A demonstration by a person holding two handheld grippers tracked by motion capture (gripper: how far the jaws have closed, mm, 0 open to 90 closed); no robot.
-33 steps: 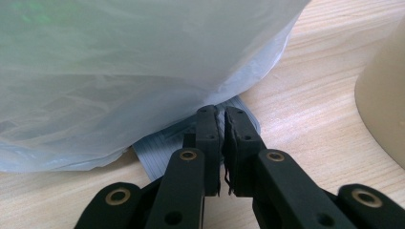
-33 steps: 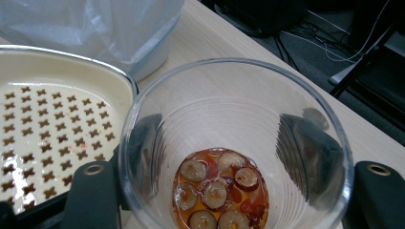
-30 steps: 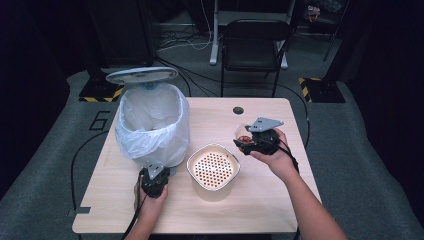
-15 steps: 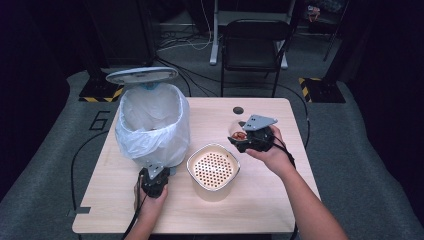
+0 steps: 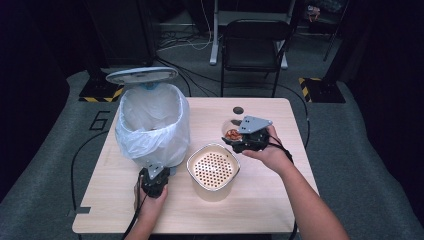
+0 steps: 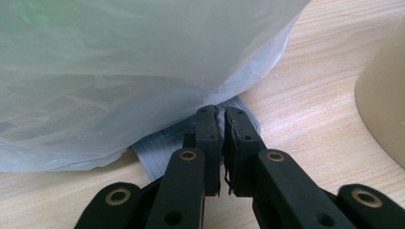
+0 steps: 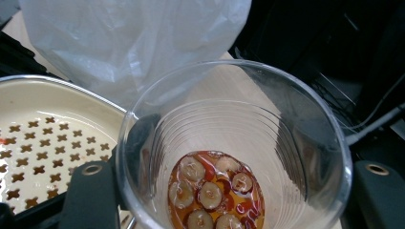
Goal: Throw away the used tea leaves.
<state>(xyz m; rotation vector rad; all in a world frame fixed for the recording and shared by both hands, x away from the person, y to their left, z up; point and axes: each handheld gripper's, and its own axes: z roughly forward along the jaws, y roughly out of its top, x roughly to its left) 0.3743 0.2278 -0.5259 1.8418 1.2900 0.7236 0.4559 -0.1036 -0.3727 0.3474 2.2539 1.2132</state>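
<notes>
**Two handheld grippers at a wooden counter: one at a bin's pedal, one holding a cup**

Nearest the person, the left gripper [image 5: 153, 181] rests low on the counter [image 5: 260, 200], its jaws pressed together with no gap, their tips at a ribbed grey pedal [image 6: 167, 143] that pokes out under the bin's plastic liner. Just beside it, toward the middle, sits a cream strainer bowl [image 5: 213, 166] with a perforated bottom. Beyond the bowl, the right gripper [image 5: 243, 141] has its jaws set wide on either side of a clear plastic cup [image 7: 234, 148], gripping it; the cup is raised above the counter near the bowl's far edge. In its bottom lie pale round pieces in reddish-orange liquid [image 7: 213, 191]. Farther left stands a bin [image 5: 152, 125] lined with a white bag, its lid [image 5: 142, 75] up. A black chair [image 5: 254, 42] stands on the floor behind the counter.
</notes>
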